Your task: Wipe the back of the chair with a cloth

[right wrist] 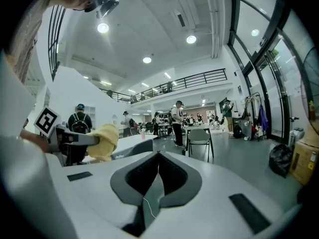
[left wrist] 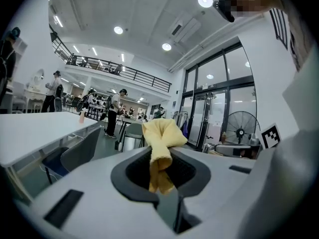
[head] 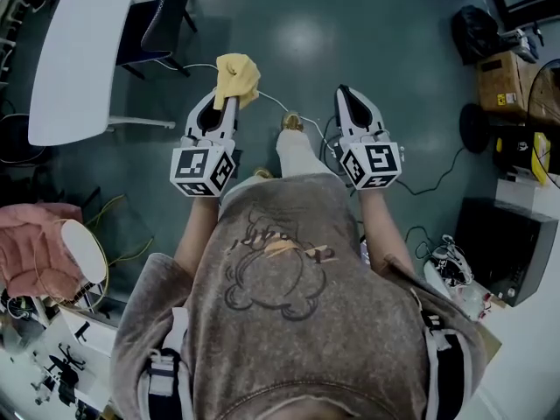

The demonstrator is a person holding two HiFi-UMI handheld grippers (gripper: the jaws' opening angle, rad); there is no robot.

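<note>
Well apart from the still-unwiped dark grey chair (head: 164,17), a crumpled yellow cloth (head: 237,77) is clamped by the left gripper (head: 228,105), the right gripper (head: 343,92) closed on nothing

No legible text, numbers or brands. Left marker cube (head: 203,171) behind left tongs (head: 229,101) and right marker cube (head: 371,164) behind right tongs (head: 342,90): square black-white codes only, no characters. Yellow sticker (head: 507,100) on cardboard box (head: 499,70), well right of right tongs: too small to read.
</note>
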